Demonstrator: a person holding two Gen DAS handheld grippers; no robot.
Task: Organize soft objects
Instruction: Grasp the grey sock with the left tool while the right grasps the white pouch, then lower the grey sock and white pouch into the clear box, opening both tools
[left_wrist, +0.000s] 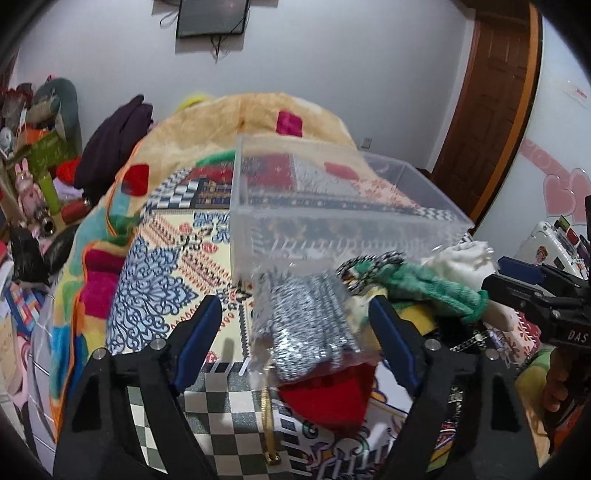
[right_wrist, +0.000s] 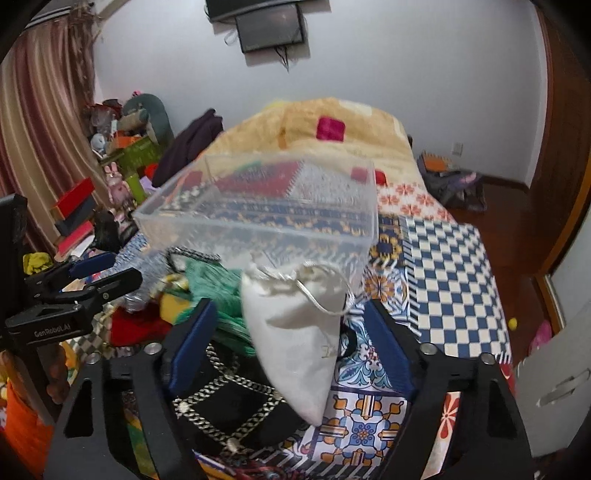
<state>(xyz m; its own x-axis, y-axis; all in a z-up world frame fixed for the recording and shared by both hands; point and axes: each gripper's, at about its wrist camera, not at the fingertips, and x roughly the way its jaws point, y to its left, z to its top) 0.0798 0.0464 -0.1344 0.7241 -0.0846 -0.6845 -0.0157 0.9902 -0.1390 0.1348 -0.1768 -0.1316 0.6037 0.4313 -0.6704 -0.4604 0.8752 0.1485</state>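
While both grippers hang over a bed spread with a patchwork-patterned bedsheet (right_wrist: 447, 258), a clear plastic box (left_wrist: 325, 206) stands on it just beyond the pile of soft things; its walls are see-through and the sheet's pattern shows through them. From the left wrist camera, the left gripper (left_wrist: 295, 343) has its blue-padded fingers spread wide, with a silver-and-black striped pouch in a clear sleeve (left_wrist: 306, 325) lying between them, touching neither pad as far as the blur allows; a red cloth piece (left_wrist: 328, 402) pokes out from under that pouch, and a green knitted item (left_wrist: 432, 284) lies just to the right, near the box's front corner. From the right wrist camera, the right gripper (right_wrist: 288, 347) also stands wide apart; a white drawstring pouch (right_wrist: 295, 332) sits between its fingers, its gathered mouth up against the box's near wall; whether either pad touches it I cannot tell. Below it lies a black quilted bag with a silver chain (right_wrist: 229, 402). Behind the bed, a dark wall-mounted screen (right_wrist: 269, 29) hangs on the white wall; a wooden door (left_wrist: 487, 110) stands to the right.
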